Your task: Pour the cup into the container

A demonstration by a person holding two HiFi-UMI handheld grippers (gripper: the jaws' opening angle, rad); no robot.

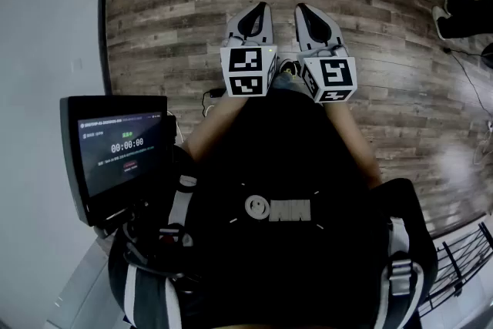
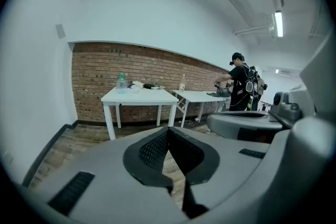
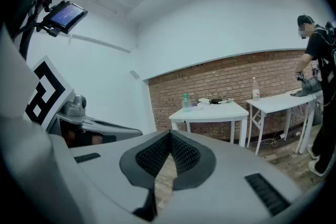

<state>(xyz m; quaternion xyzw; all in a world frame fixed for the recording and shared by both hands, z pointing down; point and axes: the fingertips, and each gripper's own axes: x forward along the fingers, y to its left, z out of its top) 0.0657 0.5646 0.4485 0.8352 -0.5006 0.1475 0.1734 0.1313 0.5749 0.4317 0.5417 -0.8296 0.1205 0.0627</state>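
Observation:
No cup or container can be made out in any view. In the head view my left gripper (image 1: 260,6) and right gripper (image 1: 300,8) are held side by side in front of my body, pointing away over the wood floor (image 1: 169,27). Both are shut with nothing between the jaws. The left gripper view looks along the left gripper (image 2: 168,129), whose black pads meet at the tip. In the right gripper view the right gripper (image 3: 170,134) stands the same way. A white table (image 2: 139,96) far across the room carries a green-tinted bottle (image 2: 121,81) and small items too distant to tell.
A second white table (image 2: 202,95) stands right of the first, along a brick wall (image 2: 100,68), with a person (image 2: 242,86) beside it. The same tables (image 3: 210,110) and person (image 3: 320,60) appear in the right gripper view. A screen (image 1: 123,150) sits at my left.

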